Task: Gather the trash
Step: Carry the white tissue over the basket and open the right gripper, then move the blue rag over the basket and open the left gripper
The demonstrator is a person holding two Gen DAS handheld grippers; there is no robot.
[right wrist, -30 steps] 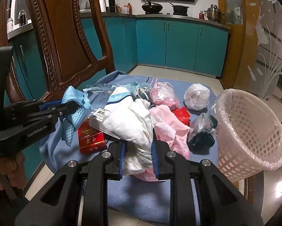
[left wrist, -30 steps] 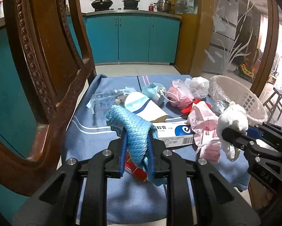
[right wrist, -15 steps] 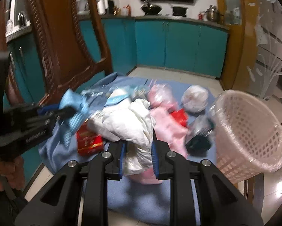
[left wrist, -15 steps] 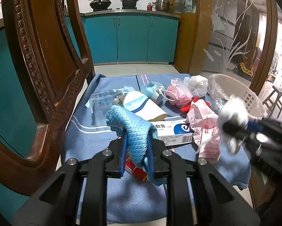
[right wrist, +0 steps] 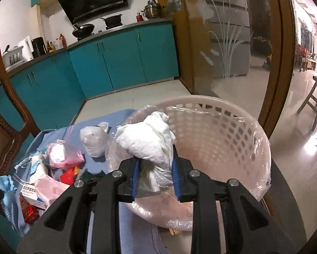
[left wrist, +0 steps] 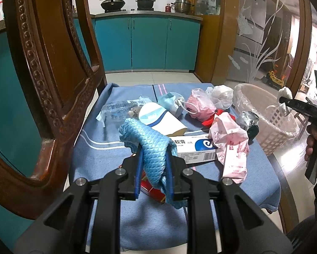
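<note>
My left gripper point(left wrist: 153, 160) is shut on a crumpled blue cloth point(left wrist: 150, 144), held above a blue-covered table point(left wrist: 107, 152). My right gripper point(right wrist: 155, 165) is shut on a white crumpled tissue wad point(right wrist: 150, 141), held over the near rim of a lined pale plastic basket point(right wrist: 232, 135). The basket point(left wrist: 272, 122) also shows in the left wrist view at the table's right end, with the right gripper point(left wrist: 285, 100) above it. Trash lies on the table: a pink printed wrapper point(left wrist: 232, 144), a white medicine box point(left wrist: 196, 148), a pink bag point(left wrist: 198, 105), a white bag point(left wrist: 221, 95).
A carved wooden chair back point(left wrist: 48, 80) stands close on the left. A red packet point(left wrist: 152, 188) lies under the blue cloth. A paper cup point(left wrist: 160, 118) and clear plastic wrap point(left wrist: 116, 110) lie mid-table. Teal kitchen cabinets point(left wrist: 147, 40) are behind. A stool point(right wrist: 314, 97) stands far right.
My right gripper has swung right with the white tissue wad, from above the trash pile to over the basket. My left gripper holds the blue cloth still.
</note>
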